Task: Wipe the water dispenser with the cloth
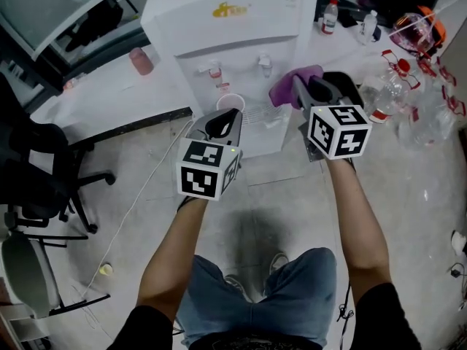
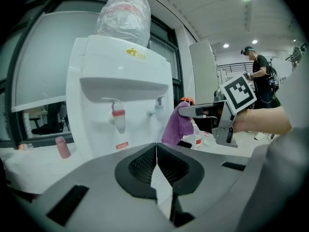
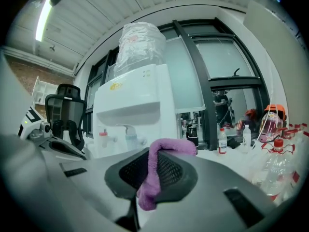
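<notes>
Head view: white water dispenser (image 1: 233,20) top centre, beside the table (image 1: 95,97). Right gripper (image 1: 299,86) pinches the purple cloth (image 1: 288,86) just right of the taps; contact w/ dispenser can't be told. Left gripper (image 1: 225,121) has jaws together, nothing betw. them, low in front of the dispenser. Paper cup (image 1: 230,102) sits under the red tap, in the way. Clear bottles (image 1: 408,115) crowd the right, office chair (image 1: 36,173) at left, pink cup (image 1: 141,60) upper left on table.

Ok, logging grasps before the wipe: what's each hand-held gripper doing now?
Left hand-held gripper: closed, empty.
Right hand-held gripper: closed on the cloth.
</notes>
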Demonstrator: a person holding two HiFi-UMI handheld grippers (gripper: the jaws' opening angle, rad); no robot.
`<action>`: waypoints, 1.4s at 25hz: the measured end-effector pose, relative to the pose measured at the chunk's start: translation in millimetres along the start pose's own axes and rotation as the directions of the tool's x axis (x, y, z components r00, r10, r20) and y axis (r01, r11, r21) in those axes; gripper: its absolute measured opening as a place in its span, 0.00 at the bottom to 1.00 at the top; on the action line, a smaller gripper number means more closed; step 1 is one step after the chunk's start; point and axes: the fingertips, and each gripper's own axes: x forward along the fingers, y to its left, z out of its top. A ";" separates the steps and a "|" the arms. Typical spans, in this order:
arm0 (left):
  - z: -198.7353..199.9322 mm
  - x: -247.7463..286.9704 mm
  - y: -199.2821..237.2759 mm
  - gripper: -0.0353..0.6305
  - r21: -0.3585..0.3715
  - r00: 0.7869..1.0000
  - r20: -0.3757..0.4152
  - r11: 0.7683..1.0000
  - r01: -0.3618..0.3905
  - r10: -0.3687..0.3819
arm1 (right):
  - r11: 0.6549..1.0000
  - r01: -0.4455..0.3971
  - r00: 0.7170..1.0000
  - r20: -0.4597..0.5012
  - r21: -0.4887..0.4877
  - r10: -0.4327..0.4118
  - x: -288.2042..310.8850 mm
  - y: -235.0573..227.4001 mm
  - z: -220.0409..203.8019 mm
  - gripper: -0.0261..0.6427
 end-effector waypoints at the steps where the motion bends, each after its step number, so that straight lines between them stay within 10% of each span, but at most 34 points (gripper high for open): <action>1: -5.6 2.1 1.7 0.09 0.000 1.000 0.005 1.000 -0.001 0.001 | 1.000 0.003 1.000 0.002 -0.003 -0.003 1.9 -0.3 -5.6 0.09; 21: -80.1 24.6 33.7 0.09 0.003 0.995 0.091 0.999 -0.051 0.050 | 1.000 0.029 1.000 0.005 -0.002 -0.029 26.8 -11.7 -104.8 0.09; 35: -40.0 13.8 49.9 0.09 0.038 0.987 0.145 0.997 -0.071 0.065 | 0.993 -0.065 0.982 0.172 -0.094 0.080 -10.8 50.2 -9.8 0.09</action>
